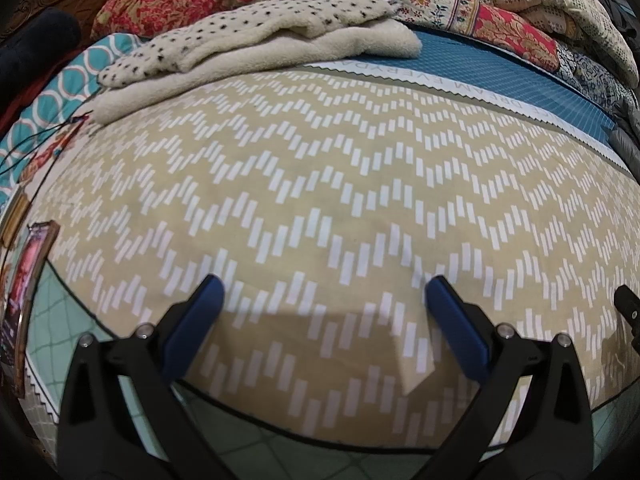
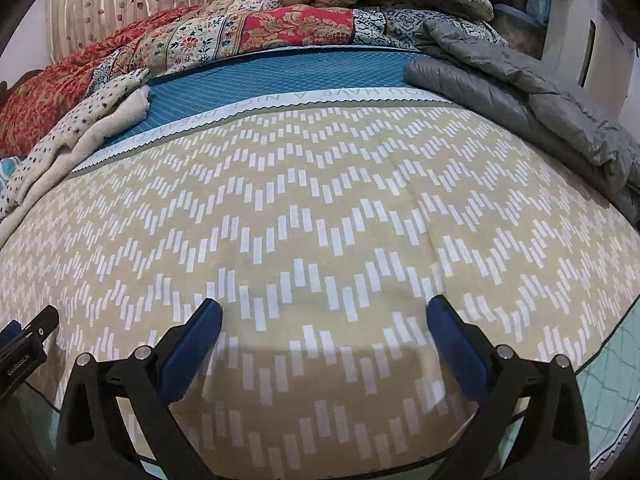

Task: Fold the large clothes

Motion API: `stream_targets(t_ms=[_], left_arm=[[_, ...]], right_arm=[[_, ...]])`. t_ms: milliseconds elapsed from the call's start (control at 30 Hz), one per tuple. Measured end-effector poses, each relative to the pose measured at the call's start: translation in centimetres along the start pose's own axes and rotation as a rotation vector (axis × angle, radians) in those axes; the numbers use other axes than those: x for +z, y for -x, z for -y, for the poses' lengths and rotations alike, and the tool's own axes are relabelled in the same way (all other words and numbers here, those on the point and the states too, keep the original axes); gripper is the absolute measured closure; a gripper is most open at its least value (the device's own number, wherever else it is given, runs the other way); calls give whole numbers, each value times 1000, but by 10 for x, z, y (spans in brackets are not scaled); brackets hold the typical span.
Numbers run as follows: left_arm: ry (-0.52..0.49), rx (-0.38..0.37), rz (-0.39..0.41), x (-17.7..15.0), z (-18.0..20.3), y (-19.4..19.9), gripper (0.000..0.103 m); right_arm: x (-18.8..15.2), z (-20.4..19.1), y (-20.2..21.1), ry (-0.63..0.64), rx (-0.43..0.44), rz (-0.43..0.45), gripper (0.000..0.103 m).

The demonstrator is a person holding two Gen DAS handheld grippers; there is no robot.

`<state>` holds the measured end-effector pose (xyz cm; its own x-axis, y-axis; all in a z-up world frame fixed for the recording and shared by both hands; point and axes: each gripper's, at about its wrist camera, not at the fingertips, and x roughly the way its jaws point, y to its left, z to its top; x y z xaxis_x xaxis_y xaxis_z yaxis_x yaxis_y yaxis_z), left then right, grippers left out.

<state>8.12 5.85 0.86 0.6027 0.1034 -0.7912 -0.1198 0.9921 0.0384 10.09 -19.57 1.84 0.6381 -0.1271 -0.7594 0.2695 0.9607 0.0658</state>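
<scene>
A large beige cloth [image 1: 320,200] with a white zigzag pattern of small bars lies spread flat and smooth across the bed, its dark-trimmed near edge curving along the bottom.

A white zigzag-edged band [image 2: 304,98] runs across the blue quilted bed sheet [image 2: 280,76] beyond the far edge of the beige chevron cloth. It carries grey capitals — upside down from the right wrist camera — reading "YOU HAVE A NICE DREAM". From the left wrist camera the same band [image 1: 420,80] shows "DREAM EVERYDAY". Small white lettering on the black device [image 2: 24,354] at the left is too blurred to read.
</scene>
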Motion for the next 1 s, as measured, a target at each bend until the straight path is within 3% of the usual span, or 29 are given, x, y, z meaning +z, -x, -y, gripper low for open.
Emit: stream_targets(t_ms=[1000], left_arm=[[-1, 1, 0, 0, 0, 0, 5]], right_arm=[[-1, -4, 0, 0, 1, 2, 89]])
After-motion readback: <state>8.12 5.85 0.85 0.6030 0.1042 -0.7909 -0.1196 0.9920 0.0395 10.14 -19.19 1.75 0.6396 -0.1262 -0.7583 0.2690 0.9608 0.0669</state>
